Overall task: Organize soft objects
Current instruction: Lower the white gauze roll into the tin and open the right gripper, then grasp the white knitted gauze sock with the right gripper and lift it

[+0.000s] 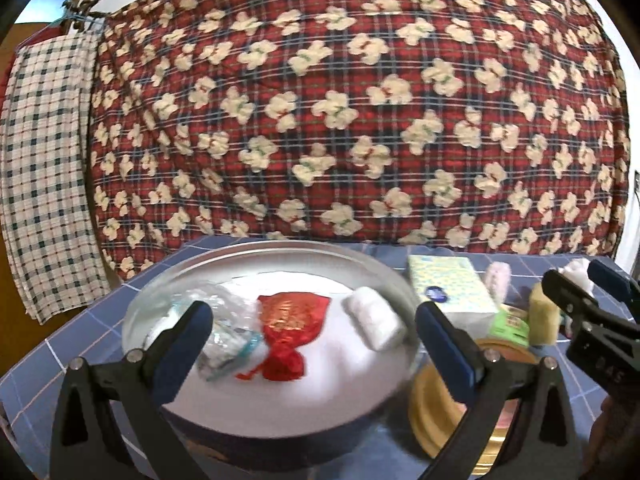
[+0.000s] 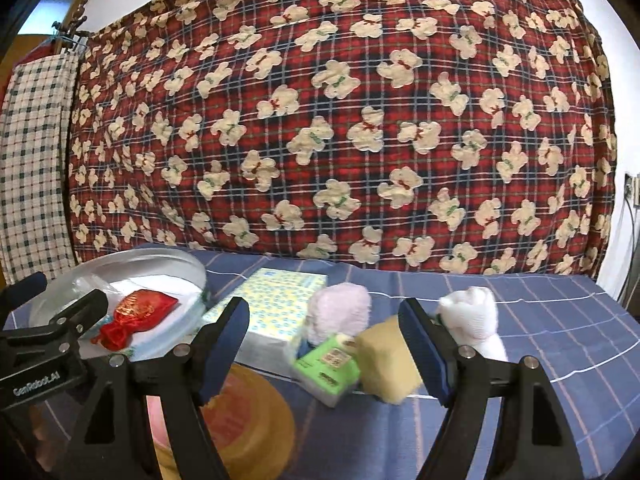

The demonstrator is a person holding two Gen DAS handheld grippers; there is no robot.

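A round metal tin (image 1: 136,304) holds a red drawstring pouch (image 1: 286,334), a white roll (image 1: 374,318) and a crumpled clear bag (image 1: 224,328). My left gripper (image 1: 316,344) stands open just in front of the tin, with nothing between its fingers. On the blue cloth to the right lie a dotted tissue pack (image 2: 276,308), a pink fluffy item (image 2: 340,312), a green tissue packet (image 2: 326,368), a yellow sponge (image 2: 386,356) and a white soft bundle (image 2: 472,316). My right gripper (image 2: 326,344) is open, short of the packet and sponge and touching neither.
A gold round lid (image 2: 248,412) lies under the near fingers, between the tin and the packet. A red plaid quilt with cream bears (image 2: 340,120) hangs as a backdrop behind the table. A checked cloth (image 1: 44,160) hangs at the left. The blue gridded tablecloth (image 2: 540,320) stretches right.
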